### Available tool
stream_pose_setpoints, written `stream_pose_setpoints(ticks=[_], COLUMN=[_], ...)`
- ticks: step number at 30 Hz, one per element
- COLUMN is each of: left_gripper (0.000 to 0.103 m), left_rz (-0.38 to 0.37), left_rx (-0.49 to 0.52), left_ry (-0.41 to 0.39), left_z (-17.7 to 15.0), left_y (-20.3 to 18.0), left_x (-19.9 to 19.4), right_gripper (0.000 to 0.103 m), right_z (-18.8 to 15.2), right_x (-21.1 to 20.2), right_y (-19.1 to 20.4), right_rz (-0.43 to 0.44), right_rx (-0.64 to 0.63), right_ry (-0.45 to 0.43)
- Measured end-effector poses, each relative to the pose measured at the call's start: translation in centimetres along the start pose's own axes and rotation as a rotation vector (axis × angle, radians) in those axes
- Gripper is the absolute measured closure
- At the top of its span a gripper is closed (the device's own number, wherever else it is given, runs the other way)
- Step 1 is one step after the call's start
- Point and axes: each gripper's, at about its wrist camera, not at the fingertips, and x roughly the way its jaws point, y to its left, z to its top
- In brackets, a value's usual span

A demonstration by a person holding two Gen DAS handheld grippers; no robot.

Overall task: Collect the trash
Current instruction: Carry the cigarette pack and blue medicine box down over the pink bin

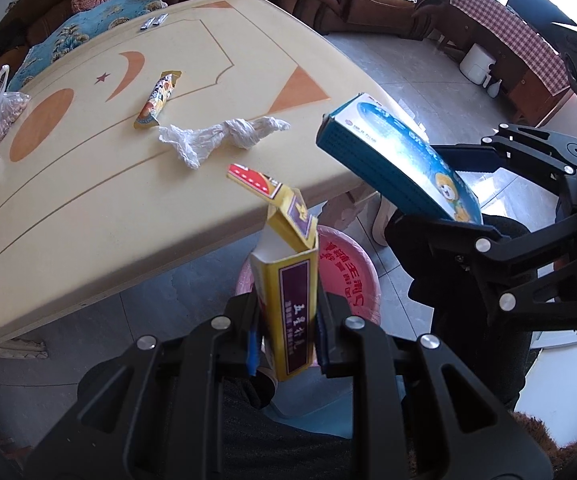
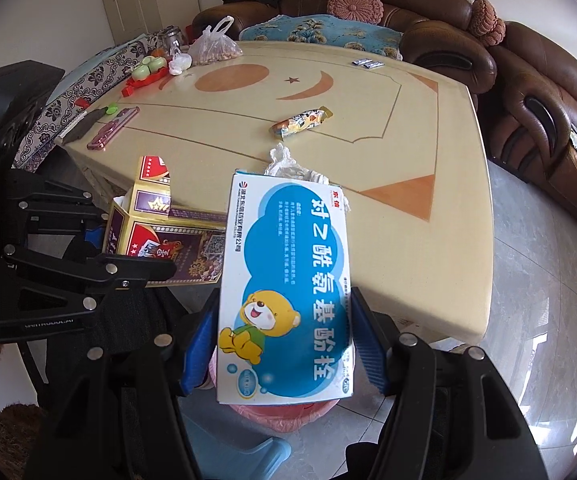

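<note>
A living room with brown leather sofas around a cream coffee table [image 1: 88,200] painted with orange shapes; on the floor just off the table's near edge stands a pink bin [image 1: 348,276].

The left gripper [image 1: 288,328] is closed on a tall yellow box [image 1: 288,300] with its top flap open, held upright right above the bin. The right gripper [image 2: 284,344] is clamped on the sides of a blue medicine box [image 2: 284,288], also held off the table's near edge, with the bin's pink rim showing just beneath it in the right wrist view.

Neither box is in the bin yet, so these two pieces look about to be dropped. What the bin already holds cannot be seen.

Left on the table, farther in from the bin: a knotted white plastic bag [image 1: 216,136] near the edge, and a snack wrapper [image 1: 158,100] beyond it. Two small sachets [image 1: 153,22] lie at the far edge; whether they count as trash is unclear. I judge the job roughly half done.
</note>
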Motion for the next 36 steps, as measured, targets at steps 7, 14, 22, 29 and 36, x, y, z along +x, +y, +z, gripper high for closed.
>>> stream_pose_setpoints(ticks=[7, 14, 22, 29, 36], left_gripper=[0.082, 0.082, 0.082, 0.082, 0.082], left_rz=[-0.009, -0.048, -0.099, -0.135, -0.154], left_rx=[0.022, 0.021, -0.003, -0.046, -0.112], left_ry=[0.036, 0.097, 0.186, 0.231, 0.304], left_z=[-1.3, -2.2, -3.6, -4.2, -5.0], left_y=[-0.4, -0.1, 0.3, 1.1, 2.1], left_x=[2.1, 5.3, 10.1, 13.9, 18.7], right_gripper=[0.043, 0.043, 0.043, 0.043, 0.043], right_z=[-2.1, -3.8, -6.8, -8.5, -9.8], right_x=[1.6, 3.7, 7.5, 11.3, 15.2], right_y=[-1.2, -1.7, -2.0, -2.4, -3.4], right_rz=[-0.011, -0.008, 0.025, 0.006, 0.005], right_rx=[0.043, 0.068, 0.117, 0.141, 0.185], right_ry=[0.030, 0.062, 0.134, 0.176, 0.218])
